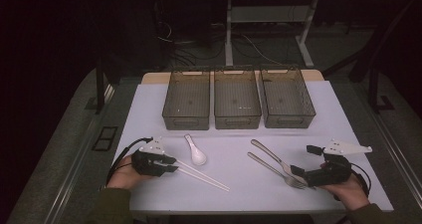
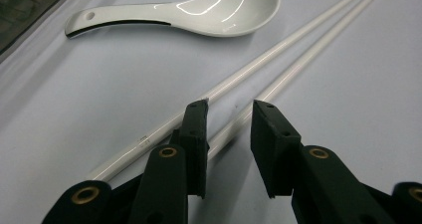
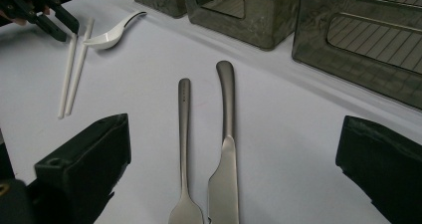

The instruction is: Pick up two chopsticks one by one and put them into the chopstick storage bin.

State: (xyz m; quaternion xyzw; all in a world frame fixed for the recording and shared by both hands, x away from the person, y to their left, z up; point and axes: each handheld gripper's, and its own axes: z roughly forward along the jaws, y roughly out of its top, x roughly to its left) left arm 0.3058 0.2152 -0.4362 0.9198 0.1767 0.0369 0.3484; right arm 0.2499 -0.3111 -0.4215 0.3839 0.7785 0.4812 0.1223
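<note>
1. On the bench's white cover [image 1: 239, 194], front left, I have the left gripper [image 1: 169, 165] down at the near ends of the two white chopsticks [image 1: 201, 176]. Its fingers [image 2: 196, 134] are partly open and straddle one stick without clamping it; nothing held yet.
2. Right gripper [image 1: 303, 160] sits front right, wide open, empty, with the metal fork [image 3: 184, 134] and metal knife [image 3: 226, 134] lying between its fingers on the bench.
3. Chopsticks lie side by side, nearly touching, angled away toward the bench's middle; white ceramic spoon [image 2: 199, 15] rests just beyond them, apart.
4. Three dark mesh bins [image 1: 237, 104] stand in a row at the back, all look empty.
5. Handling, my guess: chopsticks are light, stiff, thin and glossy, so slippery and prone to roll or pivot. I'd pinch both together a little in from the near end, squarely across, low to the bench.
6. Fork and knife: heavier, rigid, smooth. I'd grip mid-handle. Spoon is breakable; set down gently.
</note>
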